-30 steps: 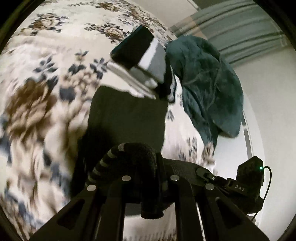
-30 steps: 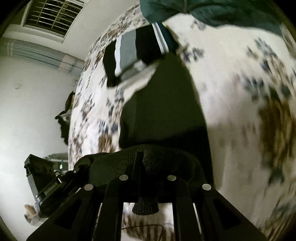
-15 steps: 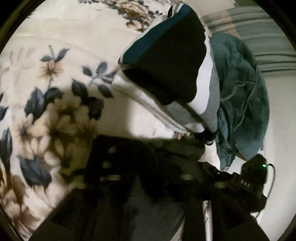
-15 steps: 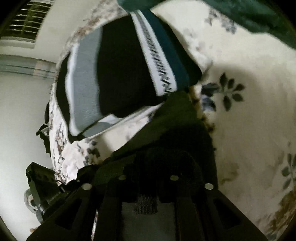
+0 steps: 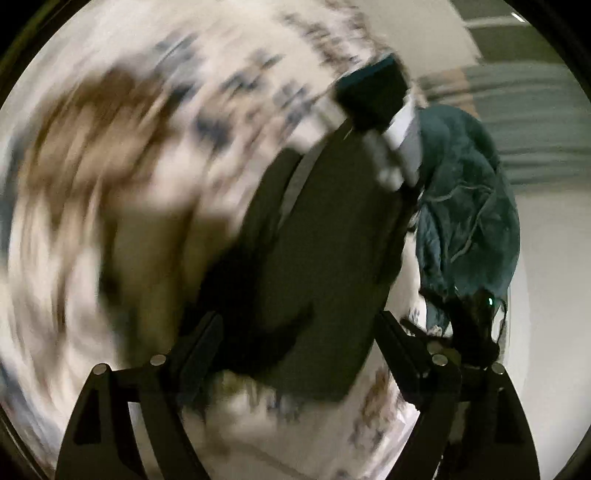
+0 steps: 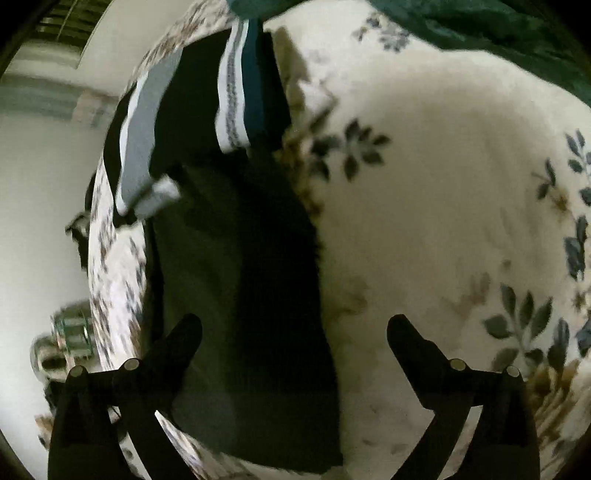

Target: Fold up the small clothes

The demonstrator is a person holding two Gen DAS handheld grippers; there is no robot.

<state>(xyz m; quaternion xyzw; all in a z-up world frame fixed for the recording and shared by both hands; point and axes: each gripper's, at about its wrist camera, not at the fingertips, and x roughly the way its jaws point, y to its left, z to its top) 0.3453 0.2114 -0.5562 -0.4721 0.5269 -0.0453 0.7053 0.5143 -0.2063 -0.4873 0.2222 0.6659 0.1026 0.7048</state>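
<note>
A dark folded garment (image 5: 325,258) lies flat on the floral bedspread (image 5: 110,147); it also shows in the right wrist view (image 6: 243,295). Beyond it sits a folded pile with black, grey, white and teal stripes (image 5: 380,107), also in the right wrist view (image 6: 192,122). My left gripper (image 5: 299,332) is open and empty just above the garment's near end. My right gripper (image 6: 295,336) is open and empty over the garment's near edge. The left wrist view is motion-blurred.
A crumpled teal cloth (image 5: 469,206) lies to the right of the pile, at the bed's edge, and at the top of the right wrist view (image 6: 480,26). The bedspread (image 6: 443,221) stretches to the right. White wall and floor lie beyond the bed.
Both grippers have opened and let go of the dark garment, which now lies flat on the bed. Both have pulled back from the striped pile.
</note>
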